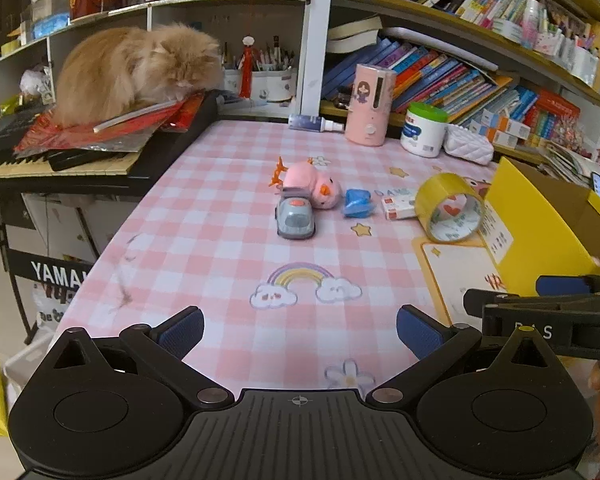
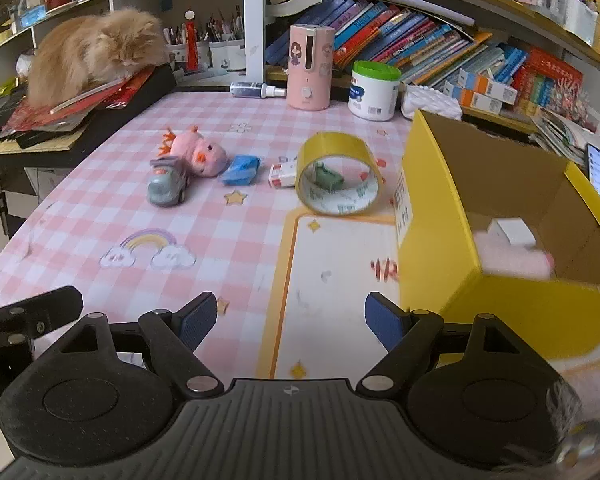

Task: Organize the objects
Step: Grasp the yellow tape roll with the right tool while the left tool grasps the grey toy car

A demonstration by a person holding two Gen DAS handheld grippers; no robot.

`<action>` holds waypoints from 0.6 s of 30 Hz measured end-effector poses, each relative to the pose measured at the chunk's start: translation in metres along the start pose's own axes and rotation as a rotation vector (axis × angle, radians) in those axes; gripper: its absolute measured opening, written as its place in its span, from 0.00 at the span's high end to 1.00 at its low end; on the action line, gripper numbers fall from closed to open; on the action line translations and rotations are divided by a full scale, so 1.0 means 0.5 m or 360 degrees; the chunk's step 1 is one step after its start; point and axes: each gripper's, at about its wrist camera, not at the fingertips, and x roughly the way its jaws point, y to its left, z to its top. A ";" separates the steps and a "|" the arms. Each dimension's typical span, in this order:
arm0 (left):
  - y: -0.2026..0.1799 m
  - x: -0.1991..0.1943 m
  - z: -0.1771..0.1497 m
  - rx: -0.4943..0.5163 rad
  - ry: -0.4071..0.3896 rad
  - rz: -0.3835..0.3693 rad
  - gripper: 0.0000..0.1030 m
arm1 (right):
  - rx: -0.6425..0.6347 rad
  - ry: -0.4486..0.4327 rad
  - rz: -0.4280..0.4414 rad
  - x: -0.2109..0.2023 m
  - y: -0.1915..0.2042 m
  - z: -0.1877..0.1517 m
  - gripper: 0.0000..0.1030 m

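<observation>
On the pink checked table lie a grey toy car [image 1: 295,218] [image 2: 166,186], a pink plush chick [image 1: 312,184] [image 2: 199,151], a blue object [image 1: 356,202] [image 2: 241,169], a small white-red box [image 1: 398,206] [image 2: 282,174] and a yellow tape roll [image 1: 449,208] [image 2: 339,172] on its edge, with a small green toy [image 2: 327,177] seen through it. A yellow cardboard box [image 1: 540,232] [image 2: 480,240] stands at the right; it holds a white block [image 2: 514,231] and a blurred pink thing [image 2: 512,258]. My left gripper [image 1: 300,330] and right gripper [image 2: 288,318] are open and empty near the front edge.
A ginger cat [image 1: 136,68] [image 2: 92,48] lies on red packets on a keyboard at the left. At the back stand a spray bottle [image 1: 314,123], a pink dispenser [image 1: 370,105], a white green-lidded jar [image 1: 424,130] and a white quilted pouch [image 1: 468,146]. Bookshelves rise behind.
</observation>
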 end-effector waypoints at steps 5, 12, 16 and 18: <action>-0.006 0.039 0.033 0.0000 -0.0015 0.0018 0.00 | -0.0002 -0.0044 -0.0014 0.043 -0.011 0.047 0.20; -0.012 0.095 0.074 -0.0002 -0.0004 0.0043 0.00 | -0.0017 -0.0138 -0.0094 0.112 -0.029 0.122 0.09; -0.018 0.124 0.088 0.0003 0.0009 0.0052 0.00 | -0.0099 -0.0130 -0.0198 0.165 -0.027 0.149 0.00; -0.021 0.138 0.095 0.0016 0.0013 0.0055 0.00 | -0.0166 -0.0105 -0.0257 0.194 -0.023 0.153 0.00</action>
